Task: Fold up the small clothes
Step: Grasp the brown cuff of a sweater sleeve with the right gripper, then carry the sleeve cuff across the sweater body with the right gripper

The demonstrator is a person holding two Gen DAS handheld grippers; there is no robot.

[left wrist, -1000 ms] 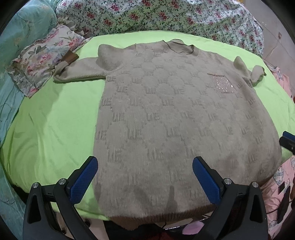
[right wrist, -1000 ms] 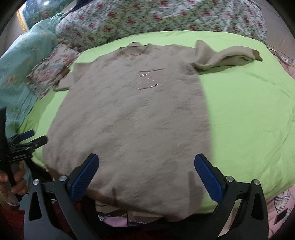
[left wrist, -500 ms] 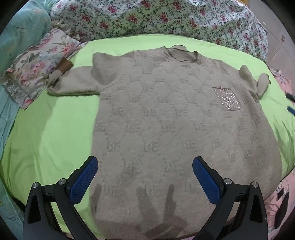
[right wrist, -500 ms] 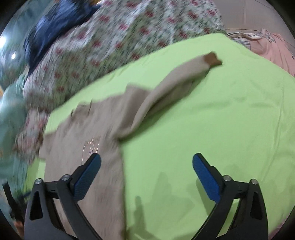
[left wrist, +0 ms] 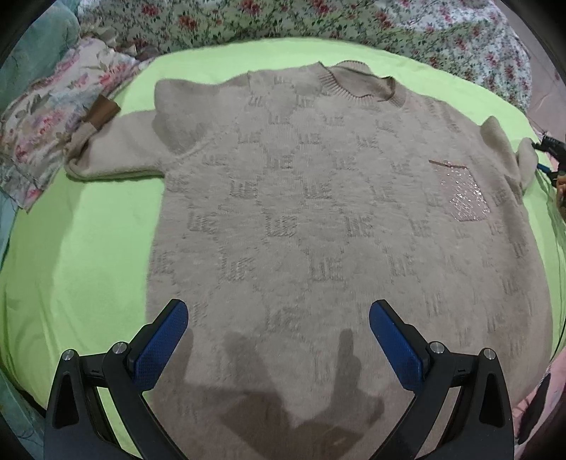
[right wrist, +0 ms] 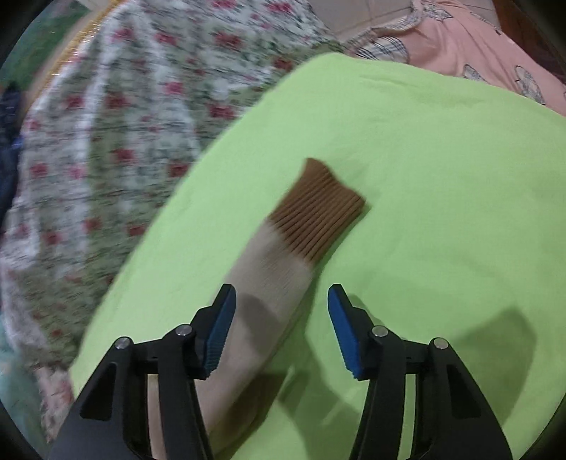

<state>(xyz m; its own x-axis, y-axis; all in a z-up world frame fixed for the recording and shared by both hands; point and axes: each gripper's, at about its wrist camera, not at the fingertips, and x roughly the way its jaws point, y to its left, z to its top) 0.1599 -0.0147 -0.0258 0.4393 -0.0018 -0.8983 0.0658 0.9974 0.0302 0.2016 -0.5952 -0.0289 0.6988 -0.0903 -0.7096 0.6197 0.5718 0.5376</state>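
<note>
A beige knitted sweater [left wrist: 318,219] lies flat, front up, on a lime-green sheet [left wrist: 70,247], with a sequined chest pocket [left wrist: 463,194] and a left sleeve ending in a brown cuff [left wrist: 102,113]. My left gripper [left wrist: 277,322] hovers open over the lower body of the sweater, nothing between its pads. In the right wrist view the other sleeve [right wrist: 272,283] with its brown ribbed cuff [right wrist: 318,208] runs between the pads of my right gripper [right wrist: 281,311]. Its jaws are closing around the sleeve; the pads stand apart from the cloth. That gripper shows at the far right edge [left wrist: 548,148] in the left wrist view.
Floral bedding [left wrist: 318,32] is bunched along the far side and a floral pillow [left wrist: 46,116] lies at the left. Pink patterned cloth [right wrist: 477,46] lies beyond the sheet's far right edge. The sheet [right wrist: 442,177] is bare to the right of the cuff.
My right gripper swung from the sweater's hem out to the right sleeve, rolled, and narrowed its jaws around it. My left gripper slid forward over the sweater's body.
</note>
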